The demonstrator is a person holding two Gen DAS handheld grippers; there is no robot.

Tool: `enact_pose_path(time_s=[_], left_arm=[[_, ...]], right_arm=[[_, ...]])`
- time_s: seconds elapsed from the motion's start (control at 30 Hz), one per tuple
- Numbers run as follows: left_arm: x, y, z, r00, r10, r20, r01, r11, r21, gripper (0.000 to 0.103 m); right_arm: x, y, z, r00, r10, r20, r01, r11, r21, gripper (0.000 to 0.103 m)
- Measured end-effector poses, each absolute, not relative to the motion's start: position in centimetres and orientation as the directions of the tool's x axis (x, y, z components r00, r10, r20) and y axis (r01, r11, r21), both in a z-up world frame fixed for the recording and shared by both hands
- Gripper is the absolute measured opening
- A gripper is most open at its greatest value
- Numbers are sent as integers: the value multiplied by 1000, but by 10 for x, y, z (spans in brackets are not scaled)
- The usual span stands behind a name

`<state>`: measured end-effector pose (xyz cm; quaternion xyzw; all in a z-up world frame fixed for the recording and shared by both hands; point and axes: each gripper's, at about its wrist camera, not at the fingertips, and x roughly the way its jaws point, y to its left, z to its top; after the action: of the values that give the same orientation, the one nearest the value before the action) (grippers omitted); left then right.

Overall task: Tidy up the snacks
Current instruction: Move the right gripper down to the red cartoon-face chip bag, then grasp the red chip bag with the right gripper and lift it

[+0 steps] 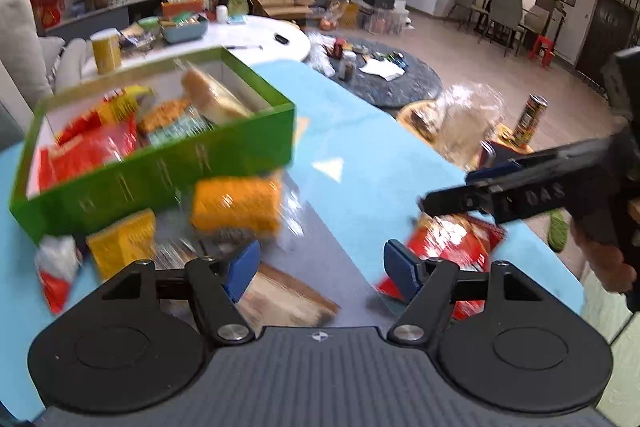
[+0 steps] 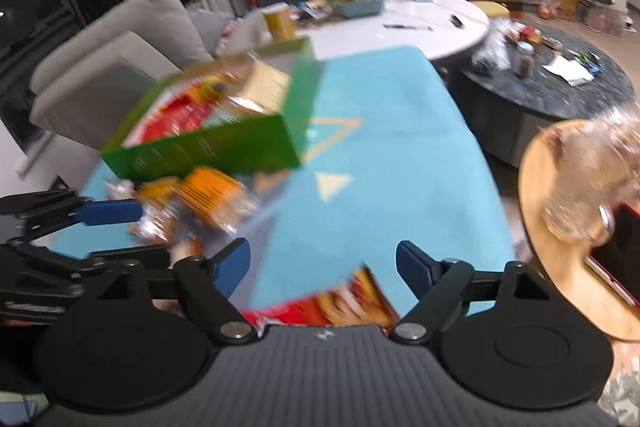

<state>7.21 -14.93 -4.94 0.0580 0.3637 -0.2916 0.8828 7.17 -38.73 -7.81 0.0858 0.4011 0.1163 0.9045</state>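
Left wrist view: your fingers stand apart over loose snack packets, gripping nothing.

Your left gripper (image 1: 320, 263) tilts down; ahead of its fingers, to their left, sits one green cardboard box (image 1: 160, 171), rectangular and packed with crinkly wrappers. One orange packet (image 1: 236, 207) lies just beyond them, one glossy red packet (image 1: 452, 243) beside the right finger. Your right gripper (image 2: 322, 263), also apart and empty, hangs above the blue table (image 2: 400, 195).

green box (image 1: 160, 171) w/ snacks, orange pack (image 1: 236, 207) beside
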Motion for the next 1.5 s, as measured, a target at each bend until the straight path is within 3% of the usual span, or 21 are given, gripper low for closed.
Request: enact_pose_path(time_s=[0.07, 0.3, 0.5, 1.03, 1.33, 1.5], left_arm=[[65, -153, -52, 554, -479, -681, 565, 817, -116, 75], [57, -163, -67, 510, -482, -712, 585, 802, -123, 75], [52, -163, -72, 493, -477, -728, 585, 801, -129, 75], [61, -206, -85, 421, -491, -763, 617, 771, -155, 75], [62, -215, -85, 364, -545, -755, 640, 735, -222, 60], [51, -223, -81, 389, -535, -750, 677, 719, -161, 58]], right_arm=[[75, -394, -84, 640, 280, -716, -127, 957, 261, 75], [68, -404, -102, 610, 331, -720, -108, 935, 339, 76], [40, -397, -103, 593, 298, -748, -79, 946, 314, 64], [25, -397, -107, 582, 301, -756, -9, 931, 364, 66], [27, -398, -109, 571, 338, -748, -8, 913, 407, 64], [20, -392, -107, 580, 326, -746, -12, 920, 393, 64]])
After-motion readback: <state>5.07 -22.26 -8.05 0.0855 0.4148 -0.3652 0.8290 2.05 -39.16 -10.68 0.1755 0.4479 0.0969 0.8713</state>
